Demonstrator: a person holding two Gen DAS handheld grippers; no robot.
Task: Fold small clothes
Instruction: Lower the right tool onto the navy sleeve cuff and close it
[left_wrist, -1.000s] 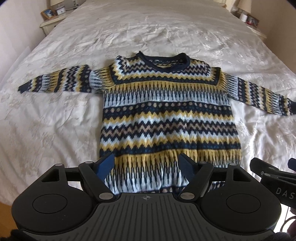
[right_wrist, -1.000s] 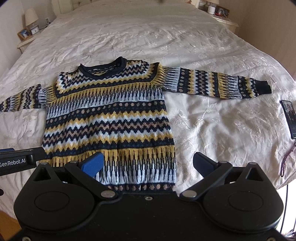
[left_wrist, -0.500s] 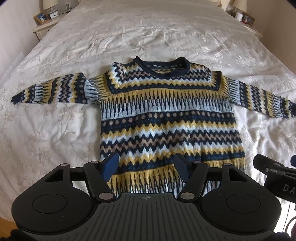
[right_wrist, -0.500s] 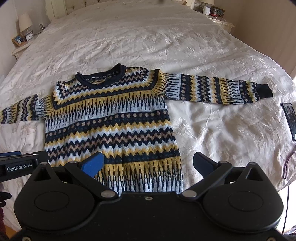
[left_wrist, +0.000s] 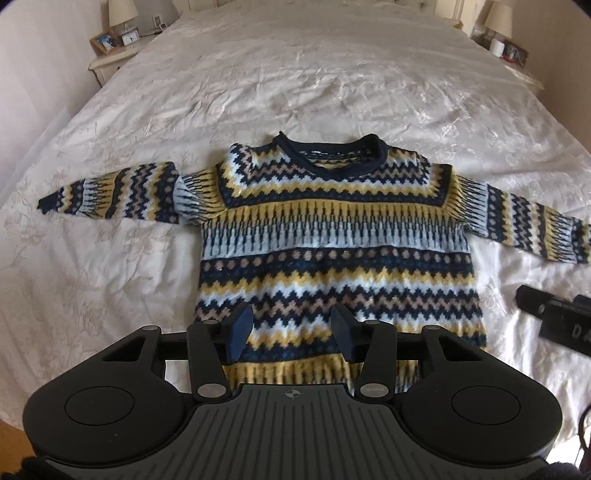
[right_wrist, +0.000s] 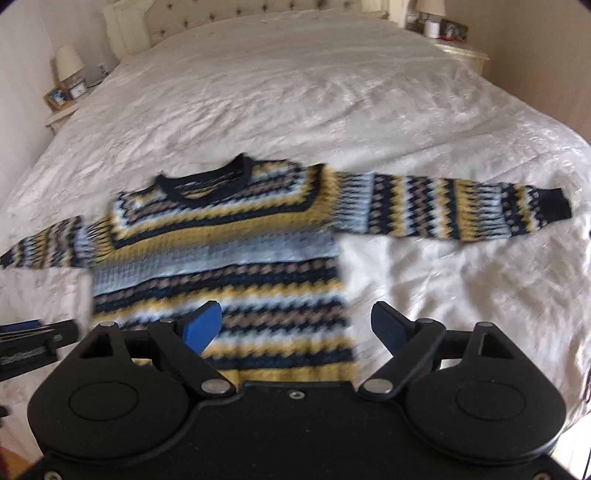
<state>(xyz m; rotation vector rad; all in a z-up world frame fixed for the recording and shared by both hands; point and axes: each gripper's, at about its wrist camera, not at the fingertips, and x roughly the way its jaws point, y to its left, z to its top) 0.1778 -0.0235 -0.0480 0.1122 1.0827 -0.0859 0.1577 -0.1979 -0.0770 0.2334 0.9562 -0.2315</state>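
Observation:
A small knitted sweater (left_wrist: 332, 236) with navy, yellow and pale blue zigzag bands lies flat, front up, on the white bed cover (left_wrist: 332, 74), both sleeves spread out sideways. My left gripper (left_wrist: 291, 328) hovers over the lower middle of its body. The jaws are closing, with only air between the pads and the knit below them. In the blurred right wrist view my right gripper (right_wrist: 295, 325) straddles the right side edge of the sweater (right_wrist: 221, 258) near the hem. Its jaws stand wide and are closing, gripping nothing. The hem is hidden under both gripper bodies.
Bedside tables with lamps stand at the bed head, left (left_wrist: 110, 55) and right (left_wrist: 517, 62). The right gripper's body (left_wrist: 554, 325) shows at the right edge of the left wrist view. The left gripper's body (right_wrist: 33, 339) shows at the left of the right wrist view.
Both grippers have moved forward over the sweater's hem, towards the bed head. The left jaws have narrowed clearly, the right jaws a little. The sweater has not moved.

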